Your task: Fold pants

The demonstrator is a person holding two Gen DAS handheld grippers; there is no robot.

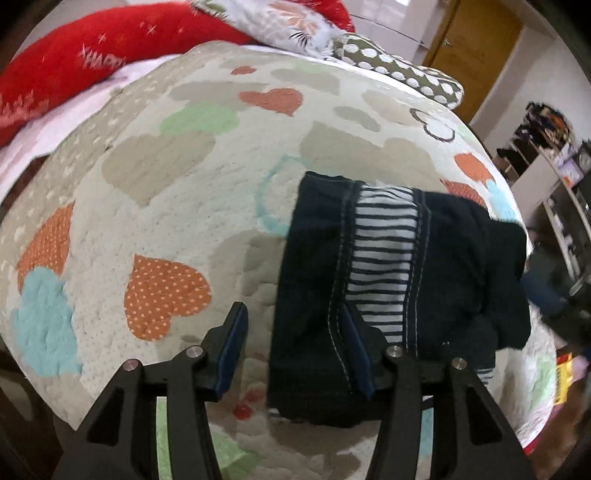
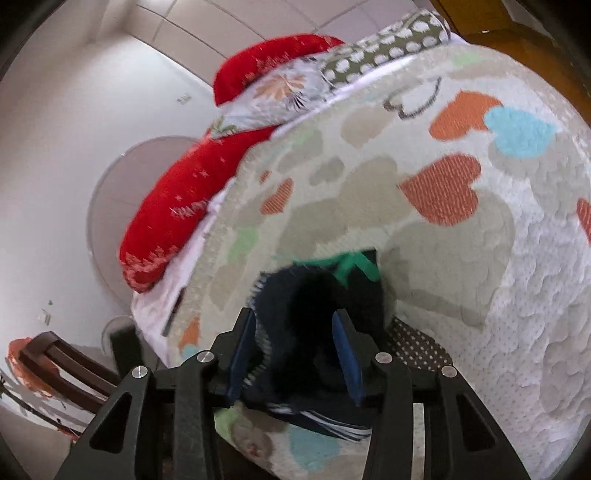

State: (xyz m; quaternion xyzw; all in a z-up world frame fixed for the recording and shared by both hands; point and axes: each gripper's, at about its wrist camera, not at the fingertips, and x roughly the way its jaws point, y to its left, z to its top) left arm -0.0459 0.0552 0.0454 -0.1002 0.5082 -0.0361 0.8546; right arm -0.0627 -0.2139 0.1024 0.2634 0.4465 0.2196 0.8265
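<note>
We have the dark pants (image 1: 399,280) folded on the heart-print bedspread (image 1: 155,177), long axis running away from us, the left gripper (image 1: 293,334) spread wide at their left edge, the right gripper (image 2: 295,341) parted around the bunched near end.

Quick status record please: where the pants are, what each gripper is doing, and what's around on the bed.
pants: dark, striped lining showing, bunched on the heart-print quilt
left gripper: open, one finger over the pants' edge, nothing clamped
right gripper: open, jaws either side of the dark fabric
far end of bed: red pillow, floral pillow, polka-dot pillow
fold: not tidy yet
</note>
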